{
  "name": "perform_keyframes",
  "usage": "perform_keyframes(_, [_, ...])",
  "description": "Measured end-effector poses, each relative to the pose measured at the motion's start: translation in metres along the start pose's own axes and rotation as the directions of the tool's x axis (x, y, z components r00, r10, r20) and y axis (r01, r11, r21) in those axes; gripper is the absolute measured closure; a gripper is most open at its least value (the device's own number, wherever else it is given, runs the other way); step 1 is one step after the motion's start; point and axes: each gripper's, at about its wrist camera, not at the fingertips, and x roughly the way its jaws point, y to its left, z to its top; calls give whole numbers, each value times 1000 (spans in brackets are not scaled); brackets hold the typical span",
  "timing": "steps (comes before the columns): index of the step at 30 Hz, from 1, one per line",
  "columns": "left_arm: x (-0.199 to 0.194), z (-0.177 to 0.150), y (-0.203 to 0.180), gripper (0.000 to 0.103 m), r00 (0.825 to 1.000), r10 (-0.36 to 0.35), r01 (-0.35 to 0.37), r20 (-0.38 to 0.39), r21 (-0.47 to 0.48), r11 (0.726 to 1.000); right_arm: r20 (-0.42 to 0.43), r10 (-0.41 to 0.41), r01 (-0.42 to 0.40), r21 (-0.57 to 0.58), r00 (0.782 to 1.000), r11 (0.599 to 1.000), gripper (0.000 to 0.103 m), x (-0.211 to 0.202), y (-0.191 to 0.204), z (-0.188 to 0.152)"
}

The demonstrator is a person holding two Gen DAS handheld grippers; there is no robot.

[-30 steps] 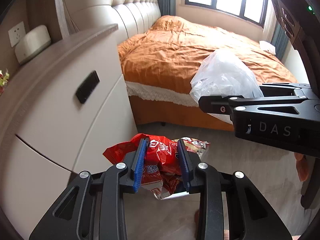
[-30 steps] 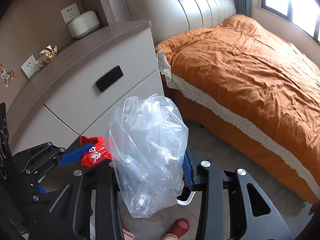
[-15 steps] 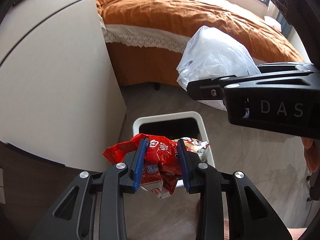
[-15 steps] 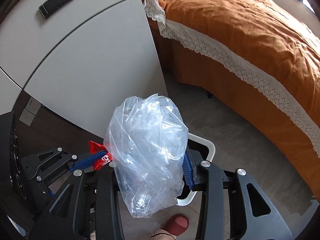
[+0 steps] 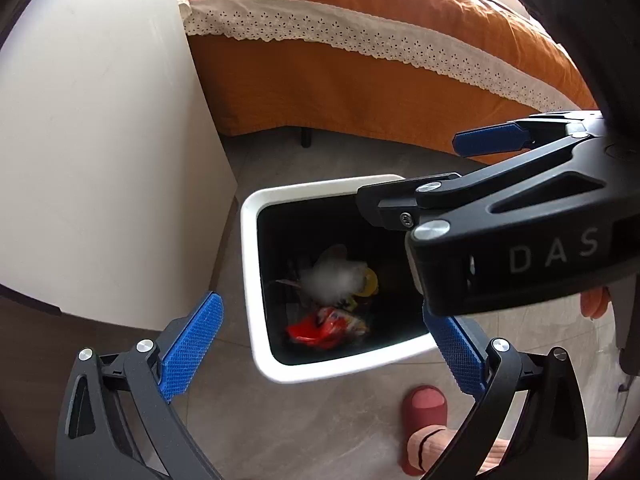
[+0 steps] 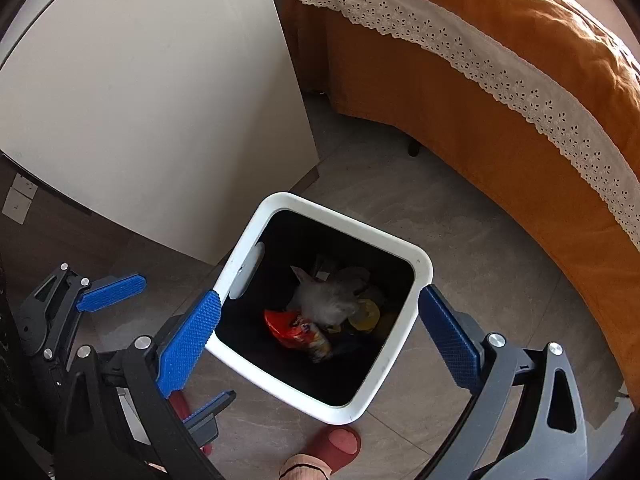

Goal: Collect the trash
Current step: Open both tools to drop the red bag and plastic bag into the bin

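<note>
A white-rimmed bin [image 5: 256, 280] [image 6: 420, 260] with a black inside stands on the floor below both grippers. Inside lie the red snack wrapper [image 5: 320, 328] [image 6: 294, 330], the clear plastic bag [image 5: 332, 278] [image 6: 324, 298] and a yellow piece. My left gripper [image 5: 324, 344] is open and empty above the bin's near side. My right gripper [image 6: 320, 344] is open and empty above the bin; it also shows in the left wrist view [image 5: 500, 216] at the right.
A white bedside cabinet [image 6: 152, 100] stands left of the bin. A bed with an orange cover and lace trim [image 6: 500, 80] is behind and to the right. The person's red slipper [image 6: 336, 444] is just in front of the bin on the grey floor.
Both grippers opened above the bin. The red wrapper and the clear bag dropped out of the fingers into the bin. Both views tilted further down.
</note>
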Motion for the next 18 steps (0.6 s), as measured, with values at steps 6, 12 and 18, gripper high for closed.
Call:
perform_keyframes(6, [-13,-8,1,5,1000,-2,2,8,-8,1000,10,-4,4,-4,1000,1000,5,-9,8,1])
perform_keyframes(12, [-45,-1,11,5,999,21,-20,28,-20,1000,30,-15,15,0,999,1000,5,-36,19,10])
perform_keyframes(18, [-106,11,26,5,997,43,-41,64,-29,999,68,-21,20,13,997,1000,5,-88,39,26])
